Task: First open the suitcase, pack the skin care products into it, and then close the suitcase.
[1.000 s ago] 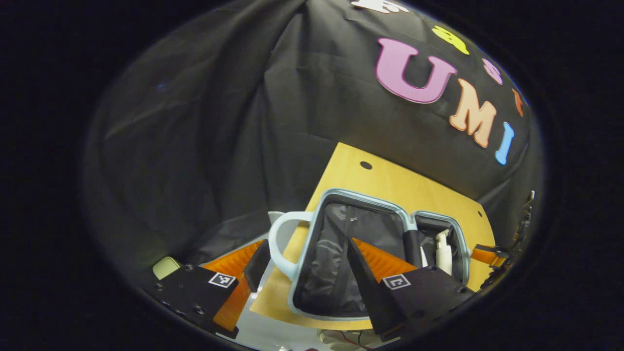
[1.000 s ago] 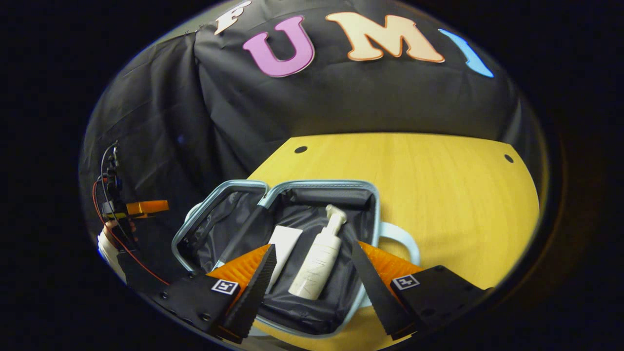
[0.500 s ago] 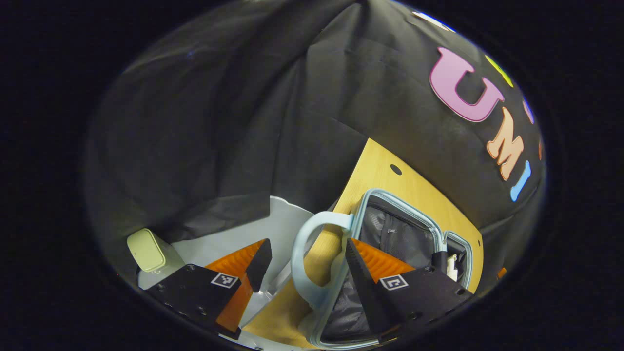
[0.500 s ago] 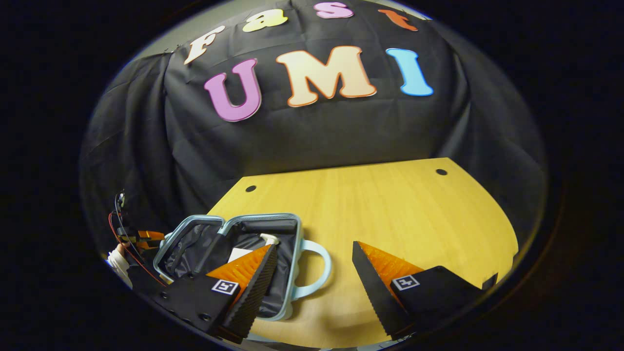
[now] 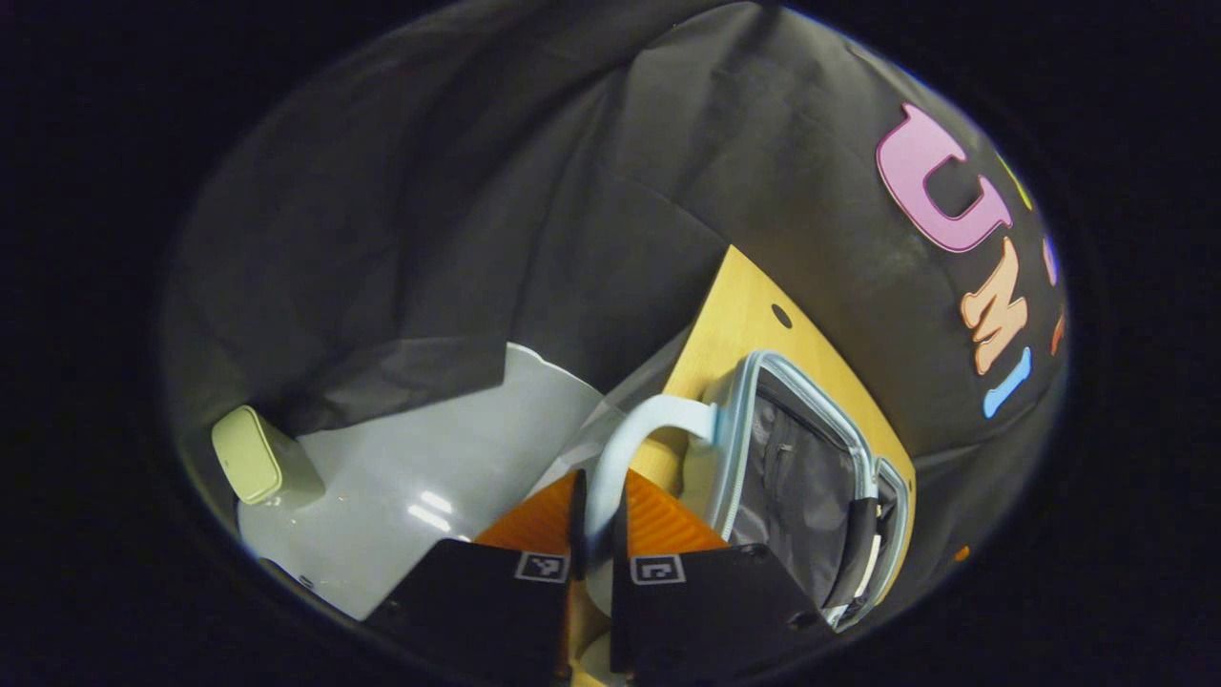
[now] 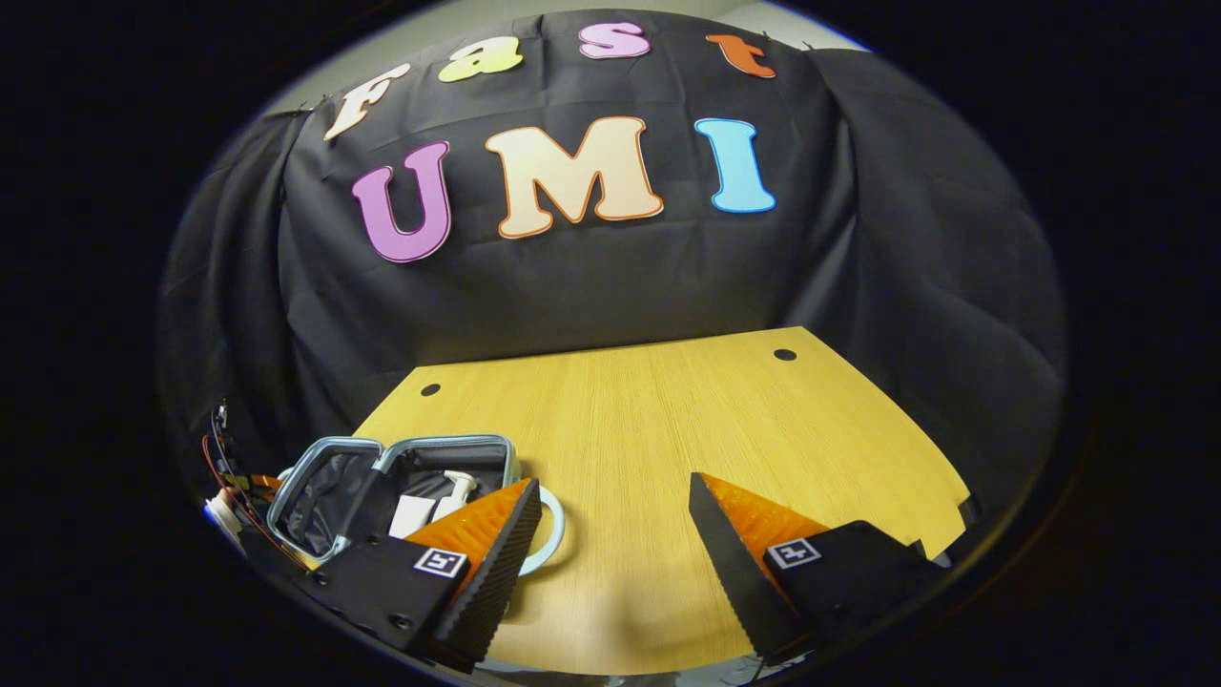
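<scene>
Gripping the pale blue handle (image 5: 625,448) of the suitcase (image 5: 801,477) is what my left gripper (image 5: 599,520) is doing: in the left gripper view both fingers are pressed together on the loop of the handle, with the half it belongs to tilted up off the wooden table (image 6: 668,439). The suitcase lies open near the table's edge, its dark lining showing in both halves. In the right gripper view a white pump bottle (image 6: 454,489) and a flat white tube (image 6: 412,515) lie side by side inside one half, so the skin care products are already in the case. My right gripper (image 6: 615,544) hangs with its fingers spread wide and nothing between them, over bare table just beside the case.

I judge the closing step is in hand. What comes next, as I read it, calls for swinging the held half over on its hinge until its rim meets the other rim all round, keeping the bottle and tube from sliding toward the seam. Whether a zip must then be run, I cannot tell. A pale green box (image 5: 250,456) sits on the grey floor (image 5: 420,477) beyond the table.
</scene>
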Available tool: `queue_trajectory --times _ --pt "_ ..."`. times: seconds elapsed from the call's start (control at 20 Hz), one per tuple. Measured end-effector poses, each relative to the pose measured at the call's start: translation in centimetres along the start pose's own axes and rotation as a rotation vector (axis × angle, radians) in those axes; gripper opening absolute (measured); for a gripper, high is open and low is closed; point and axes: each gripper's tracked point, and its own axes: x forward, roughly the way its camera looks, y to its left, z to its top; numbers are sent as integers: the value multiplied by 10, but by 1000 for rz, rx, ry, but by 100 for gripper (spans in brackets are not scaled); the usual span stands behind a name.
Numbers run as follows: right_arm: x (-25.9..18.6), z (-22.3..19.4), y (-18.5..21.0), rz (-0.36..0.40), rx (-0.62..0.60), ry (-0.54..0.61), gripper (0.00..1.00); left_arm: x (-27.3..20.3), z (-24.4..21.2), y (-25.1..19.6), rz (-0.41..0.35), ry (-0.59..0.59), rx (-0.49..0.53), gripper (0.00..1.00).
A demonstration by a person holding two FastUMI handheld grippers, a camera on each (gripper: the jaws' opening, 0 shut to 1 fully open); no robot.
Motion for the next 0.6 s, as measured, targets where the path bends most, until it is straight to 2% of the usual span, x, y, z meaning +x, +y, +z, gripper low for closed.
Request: queue_trajectory --times 0.05,0.1,0.25,0.35,0.4,0.6 --pt "1 -2 2 8 0 4 98 -2 0 -3 0 4 3 8" --pt "3 -3 5 15 -1 5 94 -2 0 -2 6 5 13 6" --pt "6 1 6 23 -16 -11 93 -13 7 -11 30 -4 46 2" --pt "7 4 7 33 -23 -17 98 -25 18 -19 47 -31 80 2" --pt "9 8 6 35 -25 -25 94 -32 24 -24 51 -47 97 2" --pt "11 16 0 48 -18 -47 94 -73 55 -75 28 -121 167 1"
